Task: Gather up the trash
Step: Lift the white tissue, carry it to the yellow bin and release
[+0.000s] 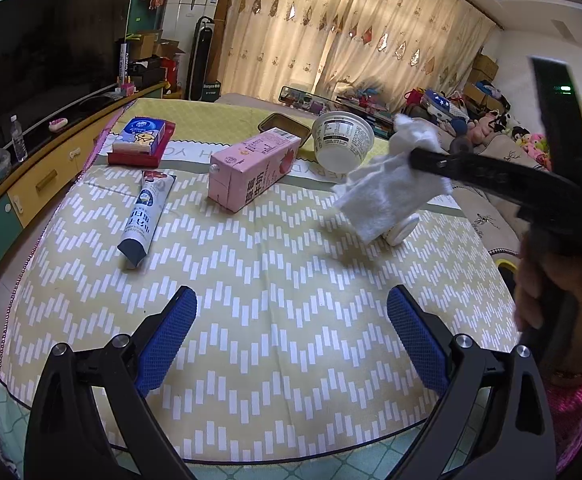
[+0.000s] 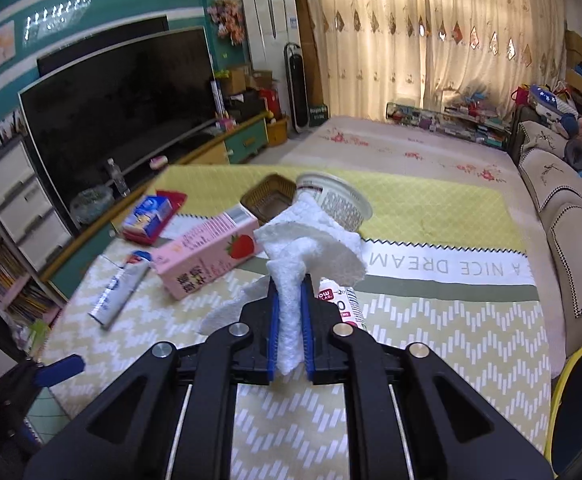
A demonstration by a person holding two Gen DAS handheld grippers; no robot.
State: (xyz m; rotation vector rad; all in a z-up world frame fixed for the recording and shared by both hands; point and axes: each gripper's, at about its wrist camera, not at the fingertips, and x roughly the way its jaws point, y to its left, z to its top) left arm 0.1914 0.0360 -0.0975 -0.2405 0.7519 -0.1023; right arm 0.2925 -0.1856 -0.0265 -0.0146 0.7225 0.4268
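My right gripper (image 2: 289, 280) is shut on a crumpled white paper towel (image 2: 309, 248) and holds it above the table; the towel (image 1: 391, 176) also shows in the left wrist view, pinched by the black gripper (image 1: 415, 157). My left gripper (image 1: 291, 300) is open and empty above the near part of the tablecloth. On the cloth lie a pink strawberry milk carton (image 1: 251, 168), a blue-white tube (image 1: 145, 216), an overturned white paper bowl (image 1: 343, 138) and a small white bottle (image 1: 401, 230), partly hidden behind the towel.
A blue tissue pack on a red tray (image 1: 141, 140) and a brown basket (image 1: 281, 125) sit at the far side. A yellow-rimmed bin (image 2: 579, 404) stands right of the table. TV cabinet on the left, sofa on the right.
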